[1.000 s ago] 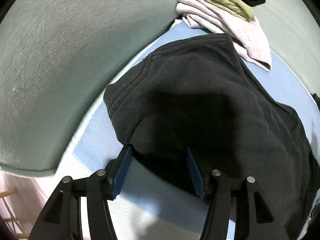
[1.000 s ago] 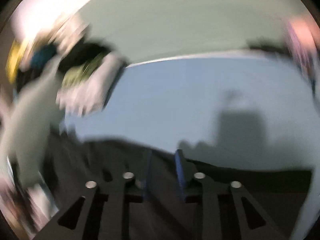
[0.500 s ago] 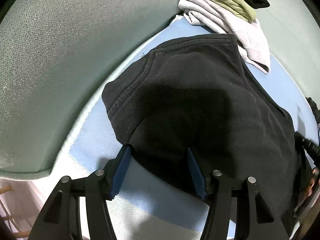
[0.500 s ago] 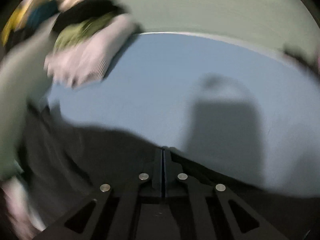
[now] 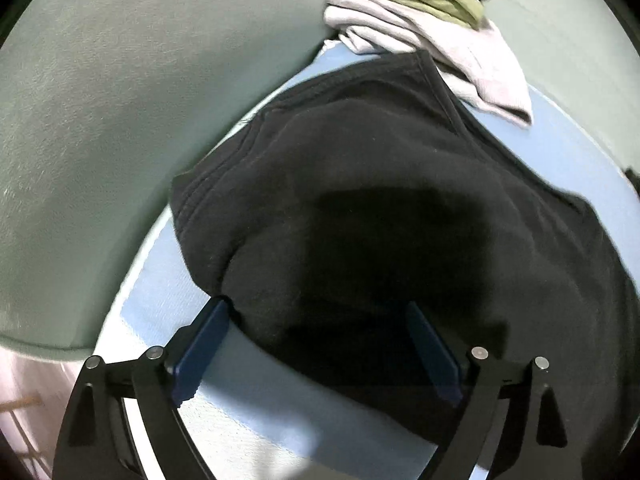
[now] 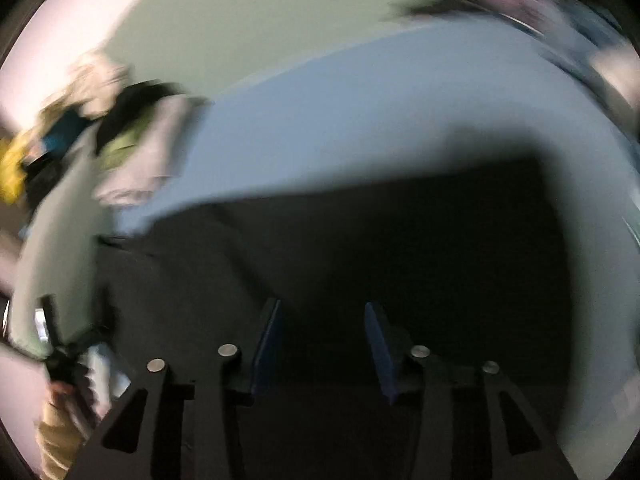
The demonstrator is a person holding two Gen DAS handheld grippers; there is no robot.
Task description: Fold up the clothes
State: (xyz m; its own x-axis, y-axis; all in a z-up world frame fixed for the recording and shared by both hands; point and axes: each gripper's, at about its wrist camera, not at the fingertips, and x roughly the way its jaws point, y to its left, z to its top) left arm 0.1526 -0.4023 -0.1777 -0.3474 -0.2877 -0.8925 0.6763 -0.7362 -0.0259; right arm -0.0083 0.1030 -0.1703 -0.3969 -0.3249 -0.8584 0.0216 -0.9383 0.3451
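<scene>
A black garment (image 5: 380, 216) lies spread on a light blue sheet (image 5: 160, 300), with a grey-green cushion (image 5: 120, 100) beside it. The left gripper (image 5: 316, 344) has its blue fingers (image 5: 204, 344) wide apart and holds nothing; the near edge of the black garment sits between them. At the far end rests a pile of clothes (image 5: 424, 28): a pale pink one with a green one on top. The right wrist view is blurry. There the right gripper (image 6: 324, 344) hangs over the dark cloth (image 6: 360, 260) with its fingers (image 6: 266, 344) apart and nothing gripped. The blue sheet (image 6: 360, 120) stretches beyond it.
</scene>
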